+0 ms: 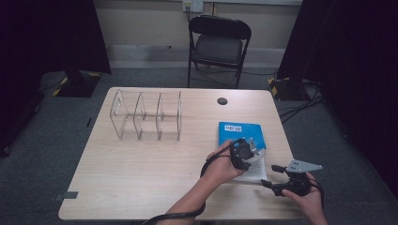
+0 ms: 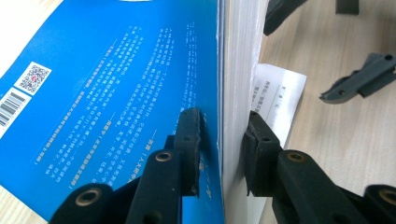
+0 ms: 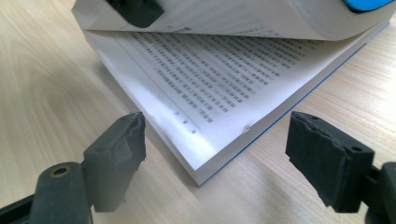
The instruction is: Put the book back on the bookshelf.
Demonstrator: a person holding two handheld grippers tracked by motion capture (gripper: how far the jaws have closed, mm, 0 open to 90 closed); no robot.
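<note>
Left gripper pinches the blue book's upper pages, lifted off the table, while the right gripper gapes beside it.

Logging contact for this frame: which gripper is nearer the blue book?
Left. The left gripper is clamped on the blue book's lifted pages; the right gripper waits open beside its corner.

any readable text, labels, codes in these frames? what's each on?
No wording can be quoted.
Blue book back cover: white print, too small to read.
Same cover: barcode and QR code, digits illegible.
Open pages: dense print, blurred.
Left gripper clamps the upper pages.
</note>
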